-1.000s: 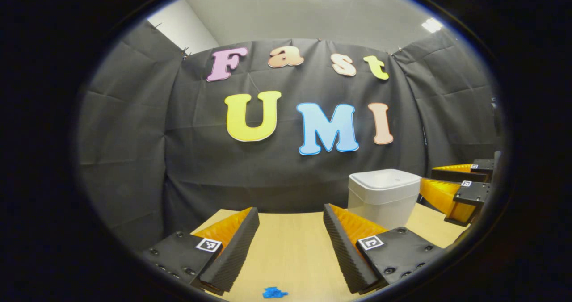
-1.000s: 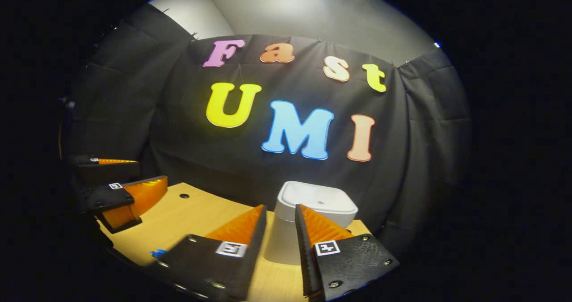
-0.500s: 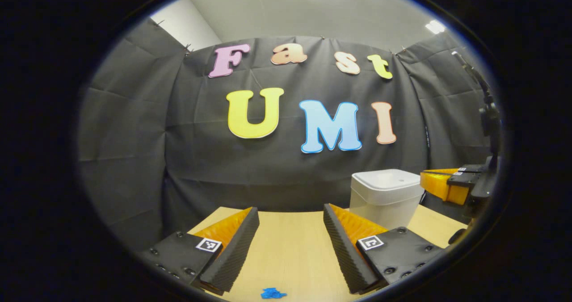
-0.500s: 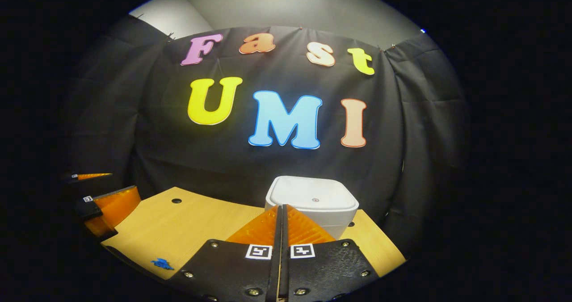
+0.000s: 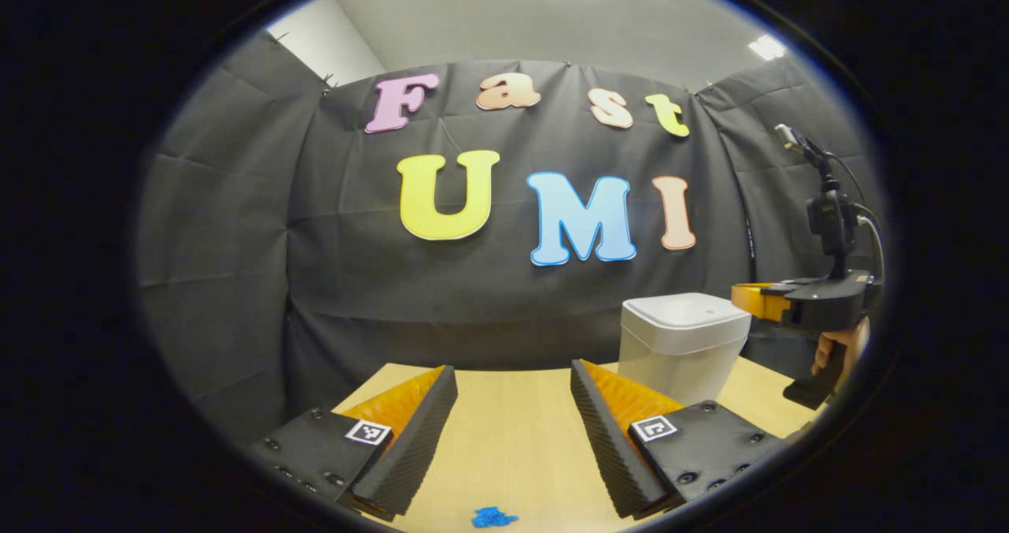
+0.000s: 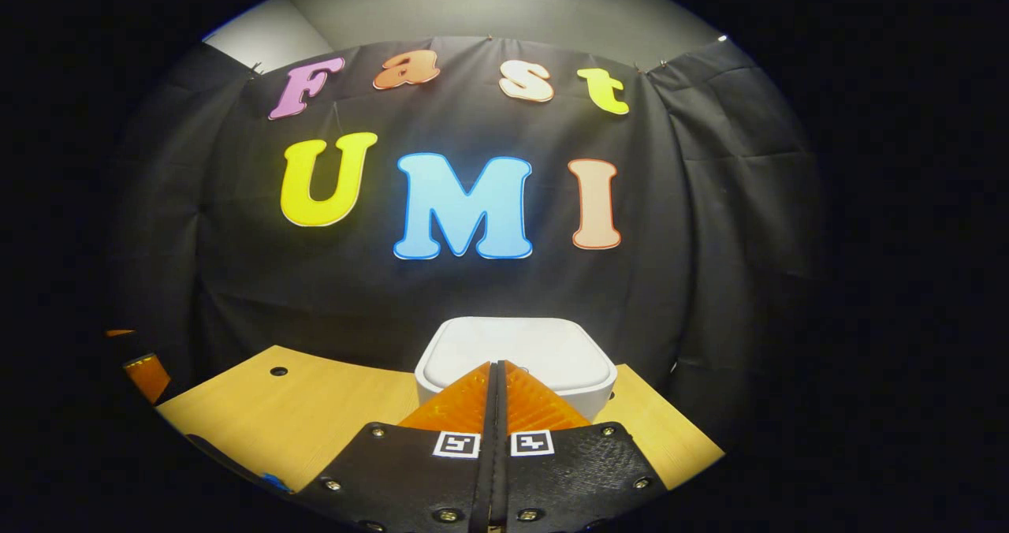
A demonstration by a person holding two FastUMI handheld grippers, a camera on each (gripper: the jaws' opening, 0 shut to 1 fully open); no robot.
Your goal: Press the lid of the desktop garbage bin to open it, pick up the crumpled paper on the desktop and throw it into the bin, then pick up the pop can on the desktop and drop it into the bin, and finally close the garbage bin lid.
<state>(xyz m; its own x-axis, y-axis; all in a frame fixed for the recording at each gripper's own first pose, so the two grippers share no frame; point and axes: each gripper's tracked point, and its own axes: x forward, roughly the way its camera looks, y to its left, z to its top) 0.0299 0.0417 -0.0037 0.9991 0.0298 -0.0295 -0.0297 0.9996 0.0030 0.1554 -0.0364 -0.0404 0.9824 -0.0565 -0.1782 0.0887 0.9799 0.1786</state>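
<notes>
The right tongs [image 6: 497, 371] have risen above the closed bin lid [image 6: 516, 348], fingers pressed together, empty. The left tongs [image 5: 512, 395] hover wide open over the surface [image 5: 512, 438], empty.

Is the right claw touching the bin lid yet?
Apart. In the left gripper view the shut right claw hangs beside the lid's edge, with dark wall showing between them.

Wooden table [image 5: 520, 430], white lidded bin [image 5: 679, 348], small blue scrap [image 5: 493, 517]
</notes>
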